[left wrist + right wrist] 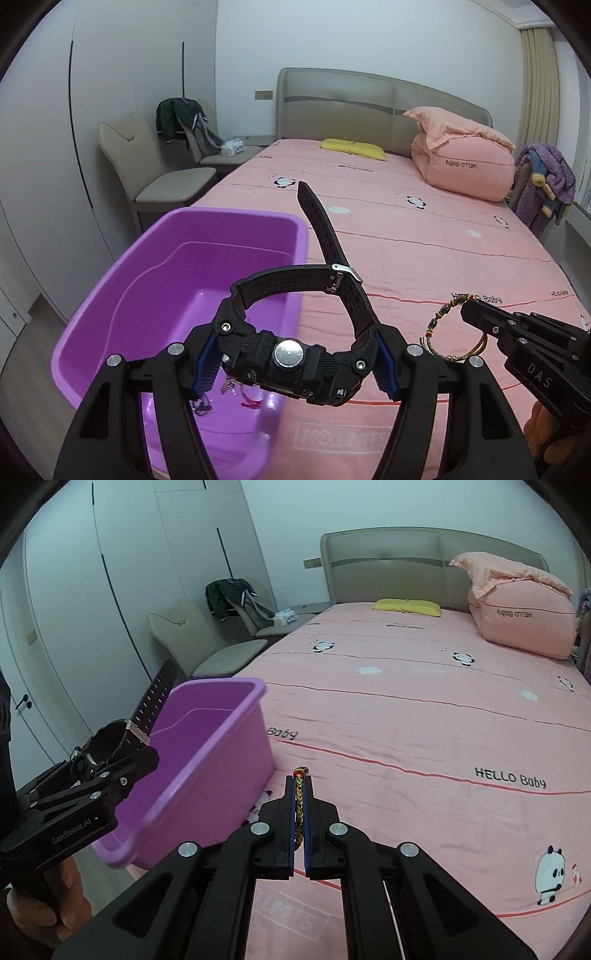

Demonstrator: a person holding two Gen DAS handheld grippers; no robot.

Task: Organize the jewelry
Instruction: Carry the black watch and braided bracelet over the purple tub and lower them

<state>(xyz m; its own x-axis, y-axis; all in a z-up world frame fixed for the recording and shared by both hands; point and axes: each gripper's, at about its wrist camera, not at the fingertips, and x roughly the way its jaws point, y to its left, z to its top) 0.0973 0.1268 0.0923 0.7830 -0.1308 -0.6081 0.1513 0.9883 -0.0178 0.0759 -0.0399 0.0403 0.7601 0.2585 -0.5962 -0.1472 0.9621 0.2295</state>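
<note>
My left gripper [295,363] is shut on a black sport watch [291,354], its case pressed between the blue pads and its strap [319,229] sticking up. It hangs over the near right corner of a purple plastic bin [122,291] on the bed. Small jewelry pieces [229,391] lie on the bin floor. My right gripper [300,801] is shut on a multicoloured braided bracelet [299,805], held above the pink sheet just right of the bin [207,760]. In the left wrist view the bracelet [443,332] hangs as a loop from the right gripper [471,314].
A pink bed sheet [406,738] with panda prints spreads ahead, with a folded pink quilt [524,616] and a yellow pillow [406,607] near the headboard. Beige chairs [155,173] with clothes stand left of the bed. A hand [55,904] holds the left gripper's handle.
</note>
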